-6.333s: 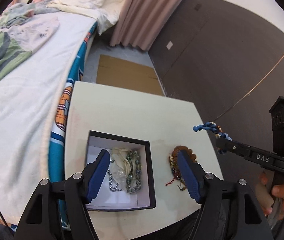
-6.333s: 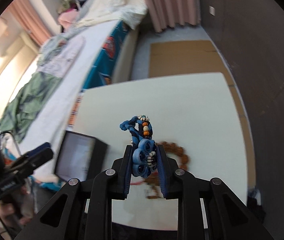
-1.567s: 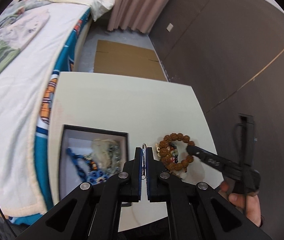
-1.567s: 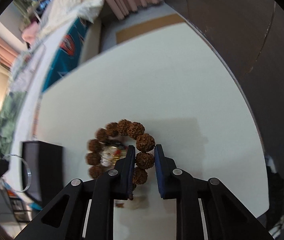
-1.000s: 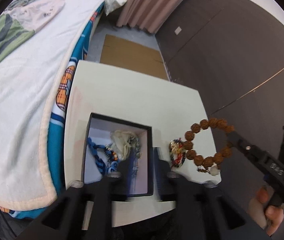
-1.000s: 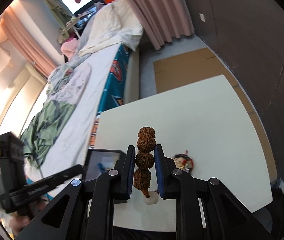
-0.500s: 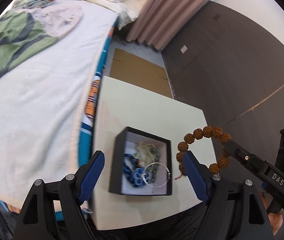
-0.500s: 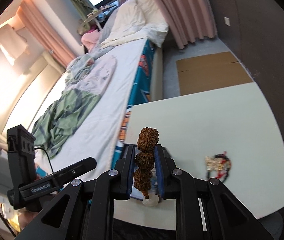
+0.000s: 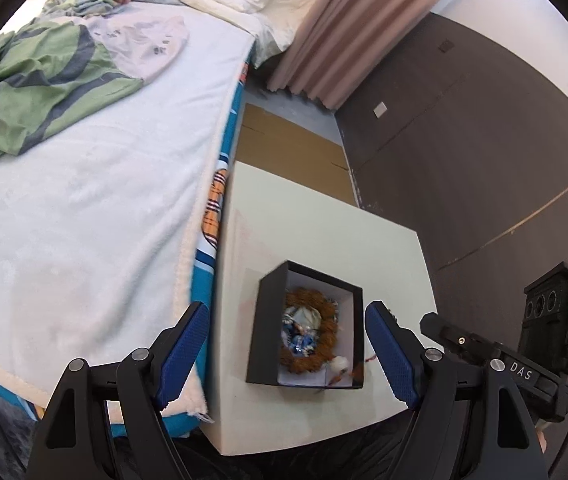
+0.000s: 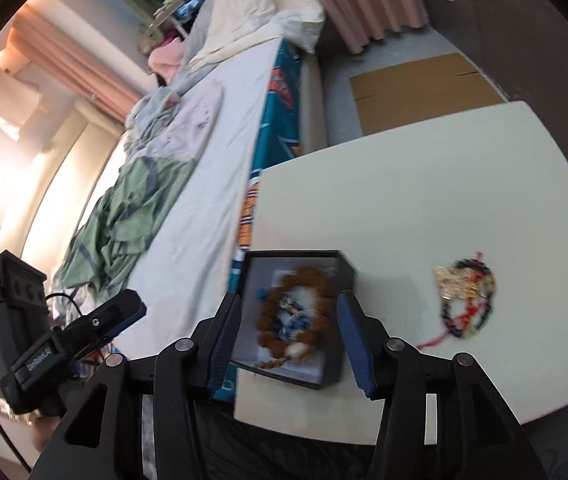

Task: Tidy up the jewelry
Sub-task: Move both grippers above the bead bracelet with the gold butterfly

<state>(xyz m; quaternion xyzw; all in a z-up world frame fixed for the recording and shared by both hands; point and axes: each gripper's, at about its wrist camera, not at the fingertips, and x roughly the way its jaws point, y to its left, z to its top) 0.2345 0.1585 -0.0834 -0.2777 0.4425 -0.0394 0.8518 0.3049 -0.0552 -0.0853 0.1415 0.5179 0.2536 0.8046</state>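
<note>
A black jewelry box with a white inside sits near the front left of the cream table. In it lies a brown bead bracelet around blue beads and pale jewelry; it also shows in the right wrist view. My left gripper is open and empty, held high above the box. My right gripper is open and empty above the box. A dark beaded bracelet with a gold charm and red cord lies on the table to the right of the box.
A bed with a white cover and green clothes runs along the table's left side. A dark wall stands to the right. Flat cardboard lies on the floor beyond the table, below pink curtains.
My right gripper has opened and let go of the brown bead bracelet, which now lies in the box. Earlier the left gripper opened and dropped a thin ring there.
</note>
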